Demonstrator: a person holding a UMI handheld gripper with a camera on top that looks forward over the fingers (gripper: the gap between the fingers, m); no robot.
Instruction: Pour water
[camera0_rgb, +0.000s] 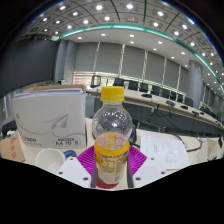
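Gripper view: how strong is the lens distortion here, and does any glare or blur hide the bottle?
Gripper view: strong fisheye, with the ceiling lights and desk rows curving; the bottle between the tongs is sharp, with only small highlights on its clear plastic; lighting is even overhead, without hard shadows; the white box beside it is readable in outline, its print too small to read.

White table (170, 150): white box (48, 120), paper cup (50, 160), bottle (112, 135).
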